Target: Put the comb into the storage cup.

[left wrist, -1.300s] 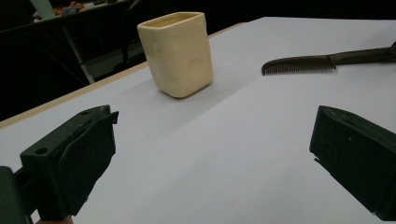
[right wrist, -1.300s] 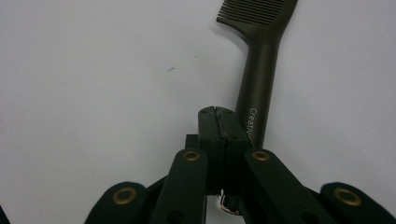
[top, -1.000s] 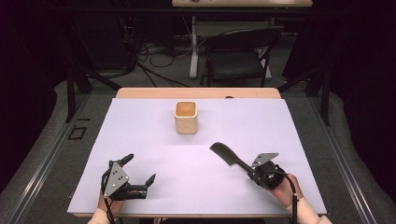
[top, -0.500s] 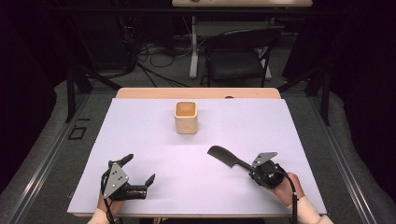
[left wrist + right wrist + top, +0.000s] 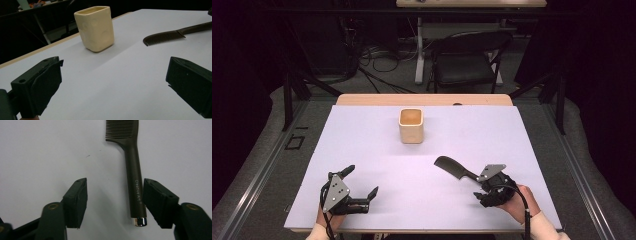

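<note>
We have the dark brown comb (image 5: 132, 170) lying flat on the white table (image 5: 377, 150), at the near right, its handle end between the jaws of our right gripper (image 5: 113, 203). Those jaws have just been opening and now stand apart. In the right gripper view the handle lies close beside the right-hand pad, and we cannot tell whether it still touches; the left-hand pad stands well clear of it, so nothing is clamped.

The comb's long axis runs straight along the gripper's own line, handle cap nearest us and teeth pointing away. In the high view that puts it slanting from the right gripper (image 5: 484, 187) up and leftward toward the table's middle, with the teeth end nearest the cream square cup (image 5: 411, 126), though still well apart from it.

Our left gripper (image 5: 359, 187) rests at the near left with its jaws wide open and empty, far from the comb (image 5: 172, 36). We judge the right hand far better placed for any next move on it.
</note>
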Demonstrator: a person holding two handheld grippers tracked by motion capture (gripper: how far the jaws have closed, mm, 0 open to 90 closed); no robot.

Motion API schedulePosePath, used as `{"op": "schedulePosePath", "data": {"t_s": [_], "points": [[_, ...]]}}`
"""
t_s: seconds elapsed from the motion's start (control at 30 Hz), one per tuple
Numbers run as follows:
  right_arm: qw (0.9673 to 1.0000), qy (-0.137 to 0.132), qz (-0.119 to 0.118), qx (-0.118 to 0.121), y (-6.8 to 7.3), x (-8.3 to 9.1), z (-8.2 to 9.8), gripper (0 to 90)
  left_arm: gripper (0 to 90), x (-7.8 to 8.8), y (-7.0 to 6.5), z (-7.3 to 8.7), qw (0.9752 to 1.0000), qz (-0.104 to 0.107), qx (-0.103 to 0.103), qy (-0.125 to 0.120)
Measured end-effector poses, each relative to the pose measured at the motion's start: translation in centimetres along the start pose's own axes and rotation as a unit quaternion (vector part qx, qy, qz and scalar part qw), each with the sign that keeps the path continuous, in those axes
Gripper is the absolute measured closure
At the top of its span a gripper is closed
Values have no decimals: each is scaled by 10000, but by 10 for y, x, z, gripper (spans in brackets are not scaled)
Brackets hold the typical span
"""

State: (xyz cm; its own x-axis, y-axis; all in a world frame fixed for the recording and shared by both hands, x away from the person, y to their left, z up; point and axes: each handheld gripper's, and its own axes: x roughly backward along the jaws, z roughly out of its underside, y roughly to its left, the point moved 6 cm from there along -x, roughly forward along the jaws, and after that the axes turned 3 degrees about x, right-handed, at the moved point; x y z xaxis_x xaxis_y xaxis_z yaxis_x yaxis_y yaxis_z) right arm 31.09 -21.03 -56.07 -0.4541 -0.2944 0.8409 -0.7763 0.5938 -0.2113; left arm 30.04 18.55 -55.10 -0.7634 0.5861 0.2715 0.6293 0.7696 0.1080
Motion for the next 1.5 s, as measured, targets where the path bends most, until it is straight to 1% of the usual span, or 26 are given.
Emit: {"op": "schedulePosePath", "data": {"t_s": [0.07, 0.1, 0.13, 0.17, 0.2, 0.27, 0.33, 0.37, 0.43, 0.57, 0.6, 0.73, 0.87, 0.9, 0.93, 1.03, 1.1, 1.13, 1.17, 1.3, 1.33, 1.37, 1.43, 1.47, 1.5], "points": [[10000, 61, -15, 19, -1, 1, 0, 286, 1, 0, 0, 0, 10000, 2, 3, -1], [10000, 13, -20, -20, -1, 1, -1, 263, 1, 0, 0, 0, 10000, 2, 3, -1], [10000, 24, -25, -13, -1, 1, -1, 243, 1, 0, 0, 0, 10000, 11, -15, 6], [10000, 9, -25, 35, -3, 1, -1, 233, 1, 0, 0, 0, 10000, 11, -15, 6], [10000, 1, -34, 8, -3, 1, -2, 224, 1, 0, 0, 1, 10000, 13, -31, 25], [10000, 26, -66, 50, -4, 2, -3, 201, 1, 0, 0, 0, 10000, 4, -1, -12], [9999, -25, -79, 64, -5, 2, -5, 176, 1, 1, 0, 0, 10000, 3, 2, -18], [9999, 2, -103, 70, -4, 3, -6, 159, 1, 0, 0, 0, 10000, 14, -10, -15], [9999, -42, -96, 94, -4, 2, -7, 151, 1, 0, 0, 0, 10000, 10, -13, -17], [9999, -35, -90, 105, -6, 2, -9, 97, 1, 0, 0, 0, 10000, -1, -8, -7], [9999, -25, -97, 92, -6, 1, -10, 91, 1, 0, 0, 0, 10000, 1, -27, 15], [9998, 56, -74, 197, -8, 0, -12, 87, 1, 0, -1, 0, 10000, 20, -18, -13], [9996, 90, -103, 237, -8, -1, -14, 66, 1, 0, -1, 0, 10000, 12, -17, -18], [9996, 118, -77, 227, -8, -1, -14, 54, 1, 0, -1, 0, 10000, 11, -16, -18], [9995, 140, -124, 255, -9, -4, -15, 35, 1, 0, 0, 0, 10000, 6, -30, -11], [9991, 289, -134, 270, -10, -8, -15, 0, 1, 0, -1, 0, 10000, 12, -21, -17], [9988, 359, -160, 284, -10, -10, -15, 0, 1, 0, -1, -1, 10000, 25, -13, -29], [9989, 373, -167, 234, -10, -11, -15, 0, 1, 0, -1, 0, 10000, 24, -16, -25], [9987, 399, -171, 277, -11, -12, -15, 0, 1, 0, -1, 0, 10000, 19, -11, -25], [9985, 443, -132, 291, -13, -15, -18, 0, 1, 0, -1, 0, 10000, 18, -3, -32], [9984, 433, -131, 327, -14, -16, -19, 0, 1, 0, -1, 0, 10000, 19, -6, -30], [9987, 404, -137, 285, -14, -16, -21, 0, 1, 0, -1, 0, 10000, 30, -17, -23], [9987, 402, -156, 285, -14, -16, -22, 0, 1, 0, -1, 0, 10000, 24, -21, -15], [9984, 421, -111, 360, -16, -17, -25, 0, 1, 0, -1, 0, 10000, 22, -16, -23], [9985, 425, -93, 324, -15, -17, -26, 0, 1, 0, -1, 0, 10000, 22, -16, -23]]}}
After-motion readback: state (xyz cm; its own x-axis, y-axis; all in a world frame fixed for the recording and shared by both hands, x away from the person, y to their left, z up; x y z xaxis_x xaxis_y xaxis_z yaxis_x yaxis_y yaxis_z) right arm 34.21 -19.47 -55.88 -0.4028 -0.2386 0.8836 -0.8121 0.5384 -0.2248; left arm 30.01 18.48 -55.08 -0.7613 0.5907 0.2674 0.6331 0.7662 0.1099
